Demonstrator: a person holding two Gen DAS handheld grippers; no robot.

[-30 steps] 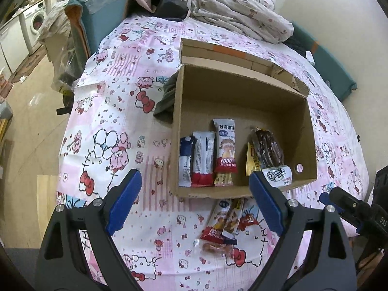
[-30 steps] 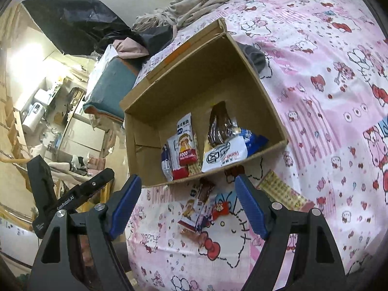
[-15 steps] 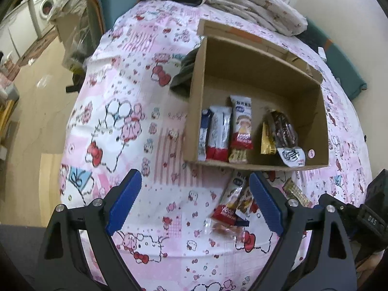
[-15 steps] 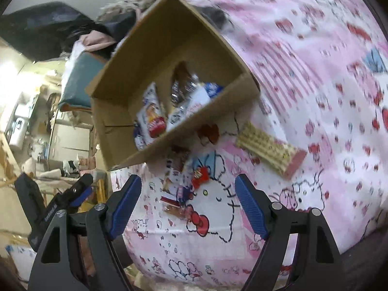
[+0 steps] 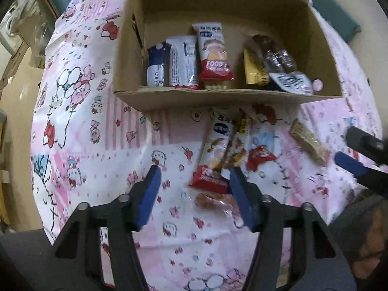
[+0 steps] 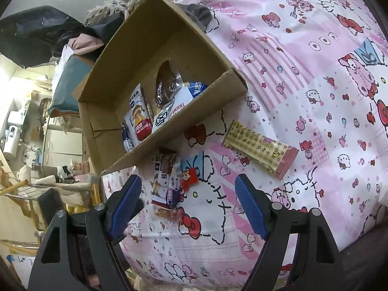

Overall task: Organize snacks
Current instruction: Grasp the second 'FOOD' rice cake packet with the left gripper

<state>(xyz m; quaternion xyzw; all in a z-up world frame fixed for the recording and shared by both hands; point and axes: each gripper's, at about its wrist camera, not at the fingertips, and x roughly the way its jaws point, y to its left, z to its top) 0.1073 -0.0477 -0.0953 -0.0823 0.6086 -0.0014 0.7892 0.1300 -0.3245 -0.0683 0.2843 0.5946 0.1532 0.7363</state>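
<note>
An open cardboard box (image 5: 218, 99) lies on the pink cartoon-print cloth (image 5: 97, 126) with several snack packets inside. Just before its front wall lie loose snacks: a white-and-red rice cake packet (image 5: 215, 152), a brown bar (image 5: 241, 138), a small red packet (image 5: 260, 156), a clear packet (image 5: 215, 201) and a tan wafer bar (image 5: 308, 143). My left gripper (image 5: 195, 177) points down over them, its jaws closing. The rice cake packet's red end lies between them by the right finger, and the left pad is clear of it. My right gripper (image 6: 188, 184) hangs open above the same pile (image 6: 165, 177), holding nothing.
The wafer bar (image 6: 260, 148) lies apart to the right of the box (image 6: 169, 131). A grey cloth (image 6: 198, 15) sits behind the box. Bedding and dark bags are piled at the far end. The cloth-covered surface drops off at the near edge, with floor and furniture to the left.
My left gripper has dropped close over the loose snacks and its jaws have narrowed. The right gripper's view has rolled and sunk a little; its jaws stand as wide as before.
</note>
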